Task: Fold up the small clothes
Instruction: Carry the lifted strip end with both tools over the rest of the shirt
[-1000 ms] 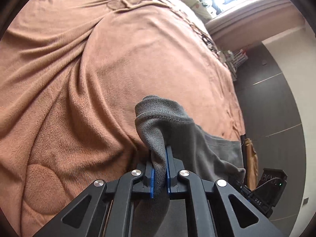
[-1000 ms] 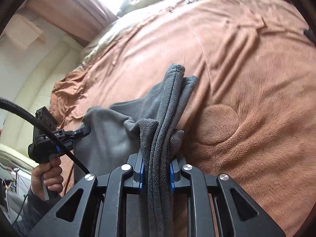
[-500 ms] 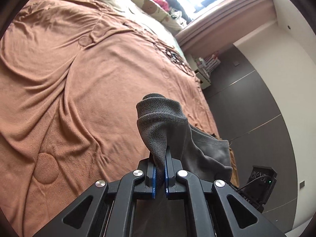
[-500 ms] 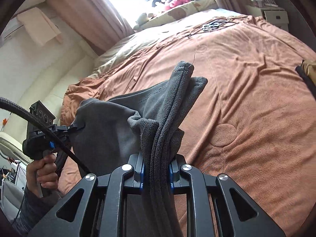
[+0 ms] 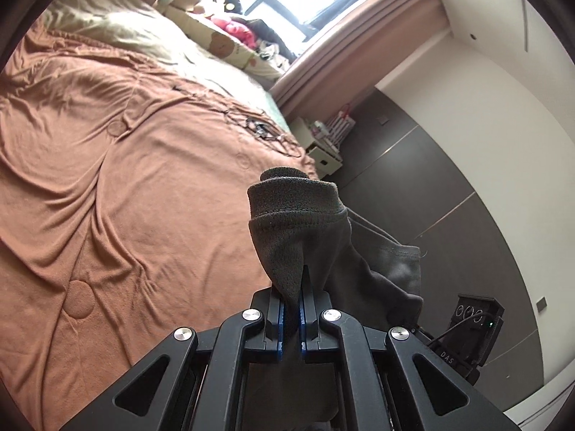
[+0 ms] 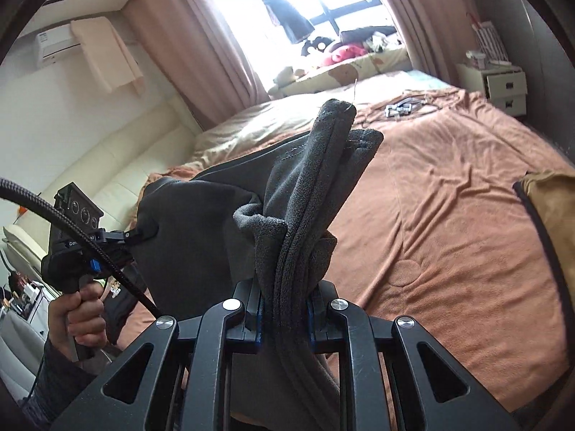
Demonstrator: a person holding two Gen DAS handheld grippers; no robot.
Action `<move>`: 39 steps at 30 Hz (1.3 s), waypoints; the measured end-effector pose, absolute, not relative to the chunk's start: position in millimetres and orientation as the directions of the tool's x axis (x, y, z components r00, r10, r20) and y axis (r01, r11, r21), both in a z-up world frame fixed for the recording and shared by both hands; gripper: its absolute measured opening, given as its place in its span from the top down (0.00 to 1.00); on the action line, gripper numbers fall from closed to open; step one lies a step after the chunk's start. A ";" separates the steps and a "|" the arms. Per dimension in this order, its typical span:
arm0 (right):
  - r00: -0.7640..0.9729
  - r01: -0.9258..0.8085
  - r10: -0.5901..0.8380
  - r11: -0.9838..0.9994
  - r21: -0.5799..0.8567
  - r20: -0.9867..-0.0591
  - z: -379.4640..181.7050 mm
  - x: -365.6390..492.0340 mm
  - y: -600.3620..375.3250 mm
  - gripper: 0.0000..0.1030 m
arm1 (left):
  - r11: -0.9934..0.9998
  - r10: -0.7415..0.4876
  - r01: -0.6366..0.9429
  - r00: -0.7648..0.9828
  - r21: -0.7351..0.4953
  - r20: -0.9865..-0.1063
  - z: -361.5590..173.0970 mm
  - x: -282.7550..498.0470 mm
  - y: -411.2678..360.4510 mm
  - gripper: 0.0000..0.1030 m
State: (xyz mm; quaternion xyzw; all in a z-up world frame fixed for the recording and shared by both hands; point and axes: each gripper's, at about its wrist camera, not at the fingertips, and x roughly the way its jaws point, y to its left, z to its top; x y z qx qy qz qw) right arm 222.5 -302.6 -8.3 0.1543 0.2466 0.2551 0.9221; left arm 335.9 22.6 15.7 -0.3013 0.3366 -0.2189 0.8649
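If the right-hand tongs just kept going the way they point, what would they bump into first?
The right tongs are already shut on a grey garment, which would travel along with them. Beyond it, the first thing in line looks like the brown bedspread, though the depth is hard to judge.

Two black two-finger grippers, the left gripper [image 5: 291,318] and the right gripper [image 6: 284,318]; one dark grey fleece garment [image 6: 215,222]; one rust-brown bedspread [image 5: 125,197]; one white two-drawer nightstand [image 6: 503,86].

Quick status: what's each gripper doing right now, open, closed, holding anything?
Left gripper: closed on a thin edge of the grey garment.
Right gripper: closed on a thick bunched fold of the same grey garment.
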 end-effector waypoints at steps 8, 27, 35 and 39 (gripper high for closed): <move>0.799 -0.419 0.515 0.848 0.325 -0.311 51.8 174.3 -339.7 0.87 | 0.725 -0.606 0.273 0.690 -0.633 -0.396 73.7 306.9 -10.6 0.95; 0.914 -0.277 0.332 0.931 0.239 -0.233 100.1 94.8 -481.6 0.88 | 0.649 -0.752 0.525 0.555 -0.551 -0.357 145.1 339.6 -172.5 0.95; 0.942 -0.176 0.228 0.961 0.216 -0.248 101.3 83.7 -504.0 0.88 | 0.583 -0.813 0.620 0.451 -0.525 -0.369 151.5 358.0 -253.6 0.95; 0.953 -0.132 0.186 0.966 0.221 -0.241 101.7 71.3 -506.0 0.88 | 0.552 -0.833 0.646 0.406 -0.527 -0.375 151.6 366.3 -289.0 0.95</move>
